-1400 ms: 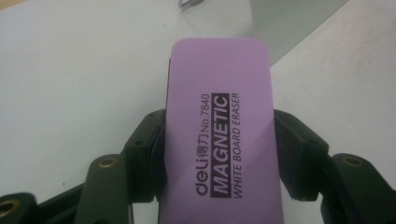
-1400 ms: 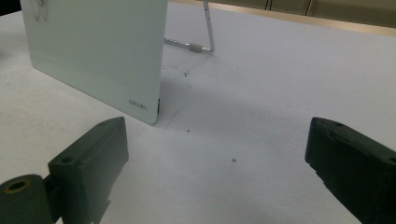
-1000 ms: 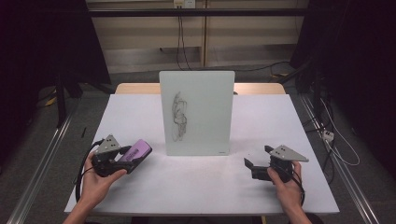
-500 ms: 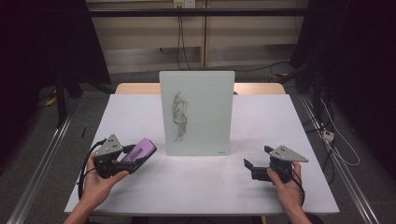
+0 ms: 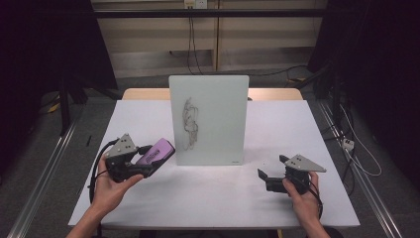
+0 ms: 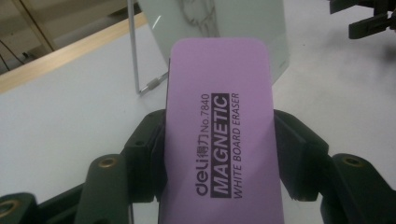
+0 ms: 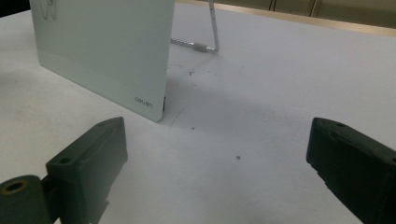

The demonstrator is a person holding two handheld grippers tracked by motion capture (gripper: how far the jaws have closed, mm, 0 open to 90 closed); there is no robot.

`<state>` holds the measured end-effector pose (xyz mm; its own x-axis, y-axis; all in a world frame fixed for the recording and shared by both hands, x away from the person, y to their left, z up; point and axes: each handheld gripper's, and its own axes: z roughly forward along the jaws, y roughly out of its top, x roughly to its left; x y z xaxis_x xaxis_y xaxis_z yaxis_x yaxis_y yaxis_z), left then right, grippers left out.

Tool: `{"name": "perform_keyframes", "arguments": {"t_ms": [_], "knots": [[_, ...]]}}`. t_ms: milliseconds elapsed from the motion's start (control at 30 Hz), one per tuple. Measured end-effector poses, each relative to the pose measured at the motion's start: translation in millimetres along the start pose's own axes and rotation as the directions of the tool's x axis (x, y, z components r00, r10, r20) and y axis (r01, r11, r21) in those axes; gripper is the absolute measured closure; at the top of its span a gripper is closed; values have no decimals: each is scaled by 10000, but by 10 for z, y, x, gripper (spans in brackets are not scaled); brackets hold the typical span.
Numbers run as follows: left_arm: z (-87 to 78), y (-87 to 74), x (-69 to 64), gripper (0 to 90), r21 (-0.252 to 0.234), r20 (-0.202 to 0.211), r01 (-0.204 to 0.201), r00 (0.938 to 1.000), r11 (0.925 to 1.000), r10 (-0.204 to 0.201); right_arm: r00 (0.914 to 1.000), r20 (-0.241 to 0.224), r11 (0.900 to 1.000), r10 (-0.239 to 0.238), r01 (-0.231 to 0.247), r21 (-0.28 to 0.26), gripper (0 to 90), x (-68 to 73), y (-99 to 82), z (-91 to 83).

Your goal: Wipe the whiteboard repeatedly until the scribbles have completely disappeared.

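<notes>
High view: a small glass whiteboard (image 5: pixel 208 119) stands propped upright at the middle of the white desk (image 5: pixel 213 198), a black marker scribble (image 5: pixel 189 123) running down the left part of its face. The left gripper (image 5: pixel 157 157), off the desk in the person's left hand (image 5: pixel 110 188), sits just left of the board and carries a purple magnetic whiteboard eraser (image 5: pixel 155 152), angled toward the board's lower left corner but not touching it. In the left gripper view the jaws pinch the eraser (image 6: pixel 219 135) across its width, its printed back facing the camera and its far end pointing at the board (image 6: pixel 219 23). The right gripper (image 5: pixel 261 175) rests low on the desk to the right of the board, well clear of it; the right gripper view shows its jaws spread wide with nothing between them, the board's lower corner (image 7: pixel 144 100) and its wire stand (image 7: pixel 205 44) ahead. Judgement: the eraser is picked up and on approach, and the wiping has not begun, since the scribble looks whole. The next move calls for turning the eraser's felt side flat against the glass, over the scribble, then pressing lightly enough that the propped board does not tip backward or slide. The free gripper may need to steady the board's edge.
</notes>
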<state>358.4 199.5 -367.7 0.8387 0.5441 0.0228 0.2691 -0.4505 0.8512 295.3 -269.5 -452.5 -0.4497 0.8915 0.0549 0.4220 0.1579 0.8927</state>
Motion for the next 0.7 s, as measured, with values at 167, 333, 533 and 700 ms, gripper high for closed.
{"name": "perform_keyframes", "arguments": {"t_ms": [167, 333, 533, 700], "knots": [[59, 189, -27, 409, -176, 78, -239, 9997, 9996, 241, 10000, -18, 10000, 0, -1, -18, 55, 3, -2, -12], [108, 299, 2, 409, -303, 73, -156, 9998, 9994, 159, 10000, 3, 10000, 79, -79, -5, 55, -10, -9, -14], [138, 444, 0, 409, -256, -97, -333, 9994, 9991, 330, 10000, 13, 10000, 66, -66, -17, 54, -15, -10, -17], [129, 584, -8, 410, -570, -183, -823, 9965, 9950, 814, 10000, -30, 10000, 56, -56, -4, 54, -5, -10, -13]]}}
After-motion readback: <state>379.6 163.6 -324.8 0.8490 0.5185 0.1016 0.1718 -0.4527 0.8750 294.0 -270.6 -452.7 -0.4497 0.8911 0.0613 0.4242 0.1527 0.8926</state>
